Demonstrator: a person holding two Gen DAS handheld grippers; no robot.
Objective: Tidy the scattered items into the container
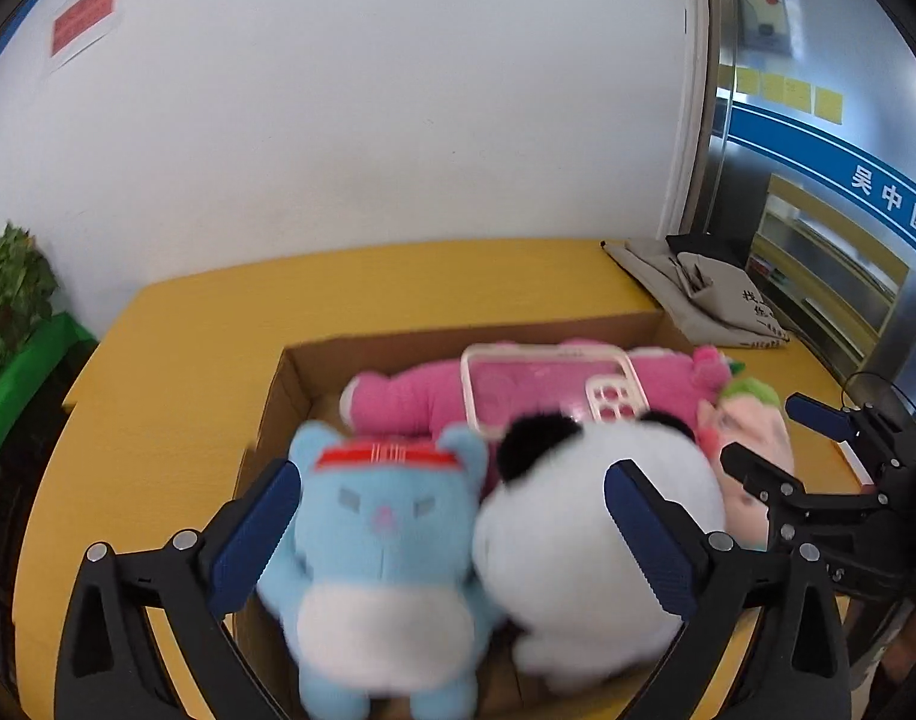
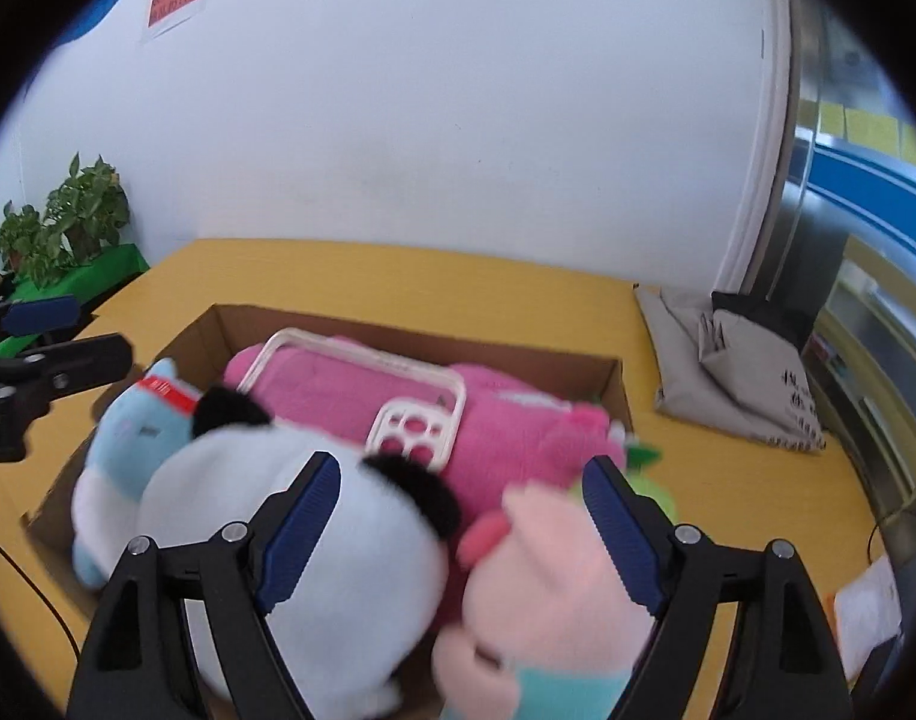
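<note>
A cardboard box (image 1: pixel 314 360) (image 2: pixel 398 330) sits on the yellow table. Inside lie a pink plush (image 1: pixel 410 402) (image 2: pixel 517 420) with a white phone case (image 1: pixel 541 387) (image 2: pixel 362 372) on top, a blue cat plush (image 1: pixel 386 546) (image 2: pixel 128 420), a white panda plush (image 1: pixel 583 516) (image 2: pixel 266 504) and a pink green-haired doll (image 1: pixel 751 438) (image 2: pixel 553 576). My left gripper (image 1: pixel 452 534) is open above the blue cat and panda. My right gripper (image 2: pixel 460 534) is open above the panda and doll; it also shows in the left wrist view (image 1: pixel 769 438).
A grey cloth bag (image 1: pixel 709 294) (image 2: pixel 733 372) lies at the table's far right corner. A potted plant (image 1: pixel 8 294) (image 2: pixel 62 222) on a green stand is at the left. White paper (image 2: pixel 865 606) lies at the right edge. A wall stands behind the table.
</note>
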